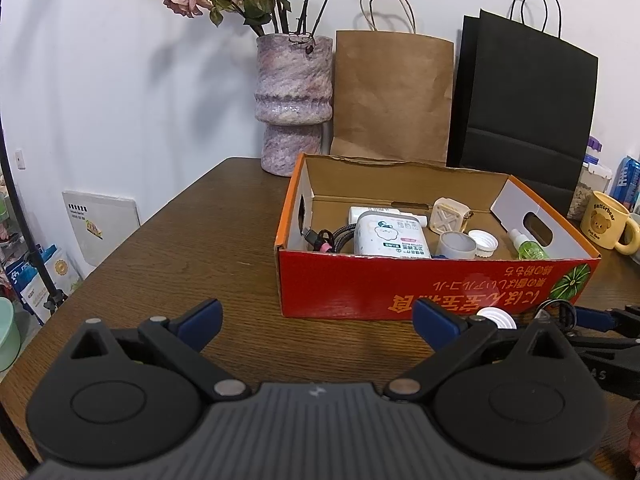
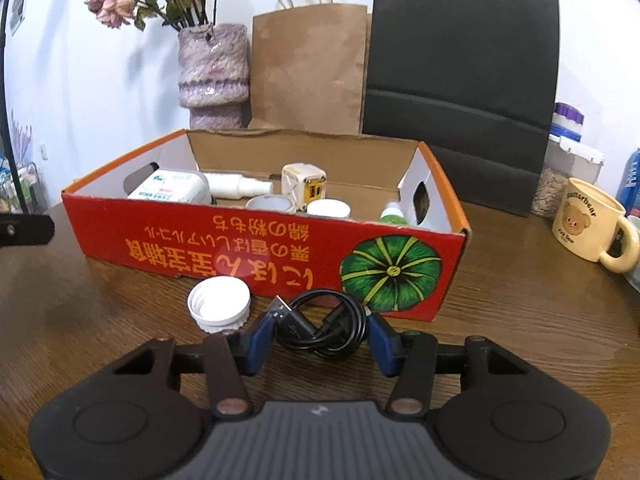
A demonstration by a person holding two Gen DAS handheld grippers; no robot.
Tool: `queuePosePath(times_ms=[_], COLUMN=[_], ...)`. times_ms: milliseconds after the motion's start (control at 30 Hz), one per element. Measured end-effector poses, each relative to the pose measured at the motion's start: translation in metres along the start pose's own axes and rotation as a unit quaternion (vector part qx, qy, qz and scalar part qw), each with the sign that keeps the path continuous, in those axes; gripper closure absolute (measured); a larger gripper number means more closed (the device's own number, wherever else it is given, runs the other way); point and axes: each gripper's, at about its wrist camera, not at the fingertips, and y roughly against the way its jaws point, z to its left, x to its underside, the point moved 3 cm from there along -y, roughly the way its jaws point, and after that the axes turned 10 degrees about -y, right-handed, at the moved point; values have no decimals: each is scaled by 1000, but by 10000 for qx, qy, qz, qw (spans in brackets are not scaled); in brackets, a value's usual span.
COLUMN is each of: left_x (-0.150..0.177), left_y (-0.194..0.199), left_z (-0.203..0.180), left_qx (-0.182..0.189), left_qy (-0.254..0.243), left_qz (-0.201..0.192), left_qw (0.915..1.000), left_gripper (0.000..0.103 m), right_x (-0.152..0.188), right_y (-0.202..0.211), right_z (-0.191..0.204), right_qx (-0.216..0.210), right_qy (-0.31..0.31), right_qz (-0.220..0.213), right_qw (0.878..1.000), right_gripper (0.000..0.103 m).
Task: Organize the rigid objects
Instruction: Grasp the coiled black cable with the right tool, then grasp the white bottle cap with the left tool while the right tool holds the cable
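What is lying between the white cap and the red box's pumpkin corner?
The coiled black USB cable lies there on the table, with the right gripper closed on it. The right wrist view shows it beside the white cap and before the red box.

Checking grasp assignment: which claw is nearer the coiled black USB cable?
Right. The right claw brackets the USB cable, pads at its sides. The left claw stands open over bare table, off to the cable's left.

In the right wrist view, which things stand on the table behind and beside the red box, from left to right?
Purple vase → brown paper bag → black paper bag → yellow bear mug.
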Motion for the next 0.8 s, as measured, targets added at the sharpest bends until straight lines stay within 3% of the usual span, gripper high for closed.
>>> queuePosePath(times_ms=[467, 800], left_x=[3, -2], left_y=[-6, -20], left_z=[-37, -93], left_qx=[-74, 233], left_qy=[-371, -364], left_qz=[-60, 185], left_qw=[9993, 9989], left_gripper=[0, 0], right_x=[1, -1], right_y=[37, 51], right_z=[-44, -81], right_qx=[91, 149], right_qy=[-388, -634], right_qz=[-318, -494], right_qw=[9987, 9967], right_gripper=[53, 52])
